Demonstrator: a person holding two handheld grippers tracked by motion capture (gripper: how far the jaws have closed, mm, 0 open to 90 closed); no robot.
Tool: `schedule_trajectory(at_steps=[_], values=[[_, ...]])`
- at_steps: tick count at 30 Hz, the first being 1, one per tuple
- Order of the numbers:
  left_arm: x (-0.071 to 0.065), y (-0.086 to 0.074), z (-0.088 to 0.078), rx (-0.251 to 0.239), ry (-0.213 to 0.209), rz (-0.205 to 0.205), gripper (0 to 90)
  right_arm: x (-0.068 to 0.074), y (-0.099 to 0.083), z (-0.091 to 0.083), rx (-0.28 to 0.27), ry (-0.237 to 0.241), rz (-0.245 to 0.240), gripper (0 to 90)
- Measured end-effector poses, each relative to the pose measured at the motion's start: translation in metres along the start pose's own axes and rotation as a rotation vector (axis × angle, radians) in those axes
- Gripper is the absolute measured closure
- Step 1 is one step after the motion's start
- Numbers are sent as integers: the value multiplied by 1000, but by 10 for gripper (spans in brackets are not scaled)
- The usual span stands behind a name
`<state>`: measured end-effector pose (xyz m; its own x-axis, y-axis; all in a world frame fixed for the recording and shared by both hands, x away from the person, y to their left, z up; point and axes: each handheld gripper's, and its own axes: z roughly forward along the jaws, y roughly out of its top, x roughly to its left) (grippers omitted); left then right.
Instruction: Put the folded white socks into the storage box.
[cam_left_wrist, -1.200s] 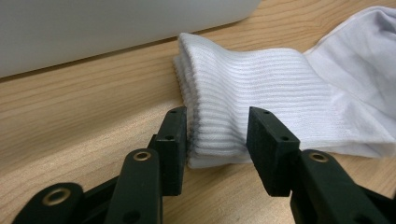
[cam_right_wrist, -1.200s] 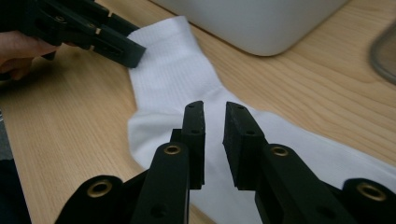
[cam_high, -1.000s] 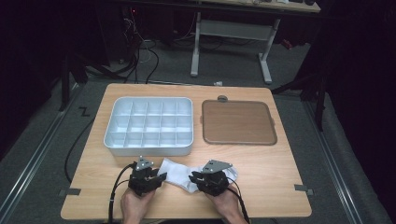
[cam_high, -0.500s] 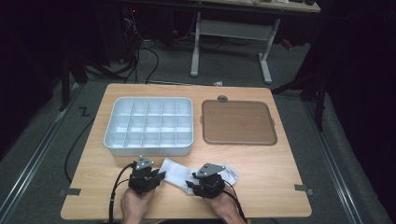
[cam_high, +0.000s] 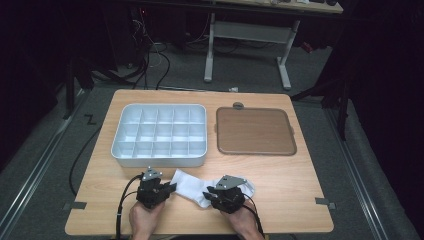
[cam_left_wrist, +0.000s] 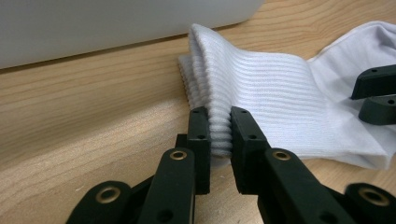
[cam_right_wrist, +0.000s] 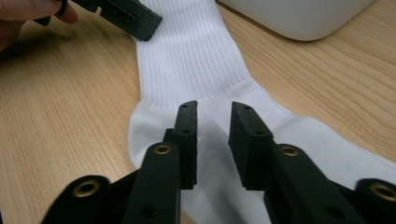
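High view: a white sock (cam_high: 200, 187) lies flat on the near edge of the table (cam_high: 300, 185), between the two hands. The left gripper (cam_high: 167, 189) sits at the sock's left end, the right gripper (cam_high: 211, 194) at its middle. Behind the sock stand a white divided tray (cam_high: 160, 135) and, to its right, a brown tray (cam_high: 254, 131).

Left gripper view: the jaws have just been closing and now pinch the folded ribbed cuff of the sock (cam_left_wrist: 261, 88) between the pads (cam_left_wrist: 201, 135). The cuff stands up on edge; the white tray's wall (cam_left_wrist: 116, 23) lies just behind it.

Right gripper view: the jaws have just been closing. They stand slightly apart over the sock (cam_right_wrist: 196, 60), with flat fabric beneath the gap; the pads (cam_right_wrist: 187, 126) press on nothing. The left gripper (cam_right_wrist: 135, 21) shows at the sock's far end.
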<state>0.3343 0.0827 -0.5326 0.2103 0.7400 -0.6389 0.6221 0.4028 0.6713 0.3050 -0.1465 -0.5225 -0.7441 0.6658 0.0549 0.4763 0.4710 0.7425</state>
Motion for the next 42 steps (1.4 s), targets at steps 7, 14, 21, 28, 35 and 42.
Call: schedule_trajectory(at_steps=[7, 14, 21, 28, 35, 42], values=[[-6, 11, -11, -14, -46, -21, 807, -1, -3, 3, 43, -12, -12, 825], [-10, 20, -17, -19, -66, -21, 808, 1, 0, 8, 44, -11, -25, 828], [-19, 33, -28, -38, -105, -19, 808, 3, 5, 15, 38, 0, -37, 828], [-27, 41, -32, -41, -125, -2, 809, 7, 9, 21, 39, 10, -40, 828], [-32, 46, -35, -42, -134, 11, 810, 9, 15, 26, 46, 21, -56, 829], [-38, 52, -41, -46, -160, 17, 810, 16, 23, 34, 55, 39, -83, 829]])
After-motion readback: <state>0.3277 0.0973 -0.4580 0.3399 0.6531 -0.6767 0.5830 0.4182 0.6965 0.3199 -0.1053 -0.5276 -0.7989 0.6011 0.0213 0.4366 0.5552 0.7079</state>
